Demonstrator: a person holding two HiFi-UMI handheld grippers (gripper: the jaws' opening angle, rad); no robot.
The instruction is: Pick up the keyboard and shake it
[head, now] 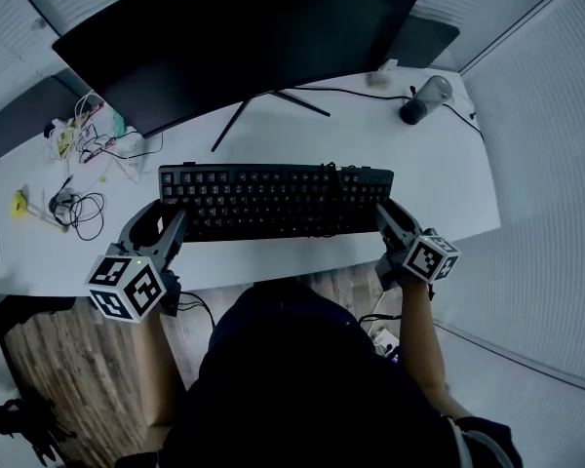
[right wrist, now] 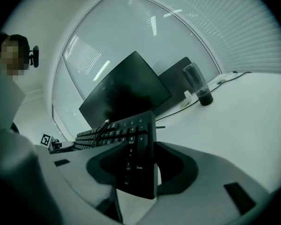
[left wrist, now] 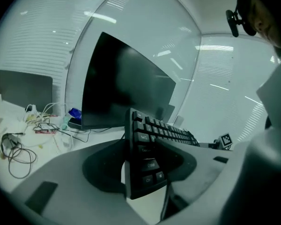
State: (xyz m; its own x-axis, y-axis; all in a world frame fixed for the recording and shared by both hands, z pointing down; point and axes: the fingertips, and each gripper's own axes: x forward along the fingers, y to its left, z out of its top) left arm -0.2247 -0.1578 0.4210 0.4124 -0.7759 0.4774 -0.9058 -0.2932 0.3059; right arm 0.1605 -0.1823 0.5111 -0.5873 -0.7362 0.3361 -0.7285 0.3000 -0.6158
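gripping the keyboard (head: 273, 201) by both short ends, low over or on the tabletop (head: 439, 174) near its front edge, in front of the monitor (head: 234, 37). clamping the left end in the left tool (head: 161, 220), pads pressing on key side and underside. clamping the right end the same way in the right tool (head: 390, 218). judging the grasp done. not managing to tell lift-off. leaving a clear raise and the shaking to do.

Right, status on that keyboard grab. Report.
Left gripper shut on keyboard, left end; right gripper shut on right end. Keyboard level, near desk front edge; lifted or not, can't tell. Monitor stand close behind it.
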